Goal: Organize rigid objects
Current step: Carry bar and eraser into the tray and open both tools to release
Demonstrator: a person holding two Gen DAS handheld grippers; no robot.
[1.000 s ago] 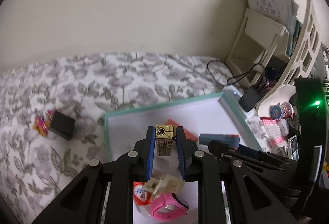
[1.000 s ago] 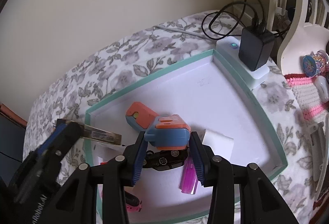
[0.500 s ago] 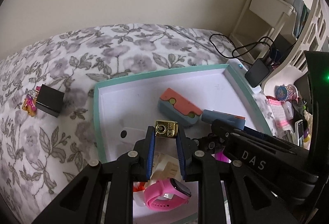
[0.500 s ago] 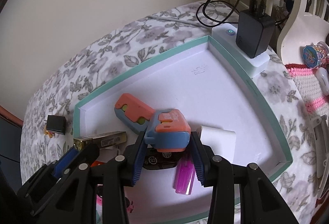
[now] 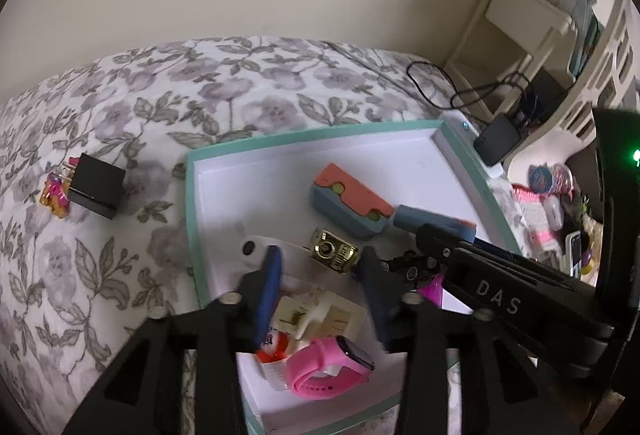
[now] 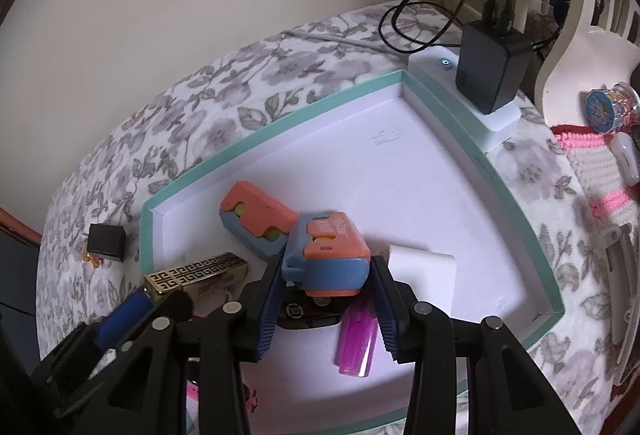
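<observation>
Left wrist view, going left to right: a black cube point(image 5: 96, 185) lies on the flowered bedspread point(image 5: 100, 263) with a small orange and pink toy point(image 5: 54, 195) touching its left side, well outside the teal-edged tray point(image 5: 192, 219). Inside the tray, the left gripper point(image 5: 318, 267) has just been opening its fingers, which now stand apart on either side of a gold lighter point(image 5: 334, 255) without pressing on it. Nearer the camera lie a cream plug point(image 5: 316, 315) and a pink watch point(image 5: 328, 365). Right wrist view: the gold lighter point(image 6: 196, 273) lies on its side at the tray's point(image 6: 280, 123) left edge. The right gripper point(image 6: 326, 275) has its fingers clamped on a blue and orange case point(image 6: 326, 255), above a purple lighter point(image 6: 358, 339), with a white block point(image 6: 422, 267) just to the right.
</observation>
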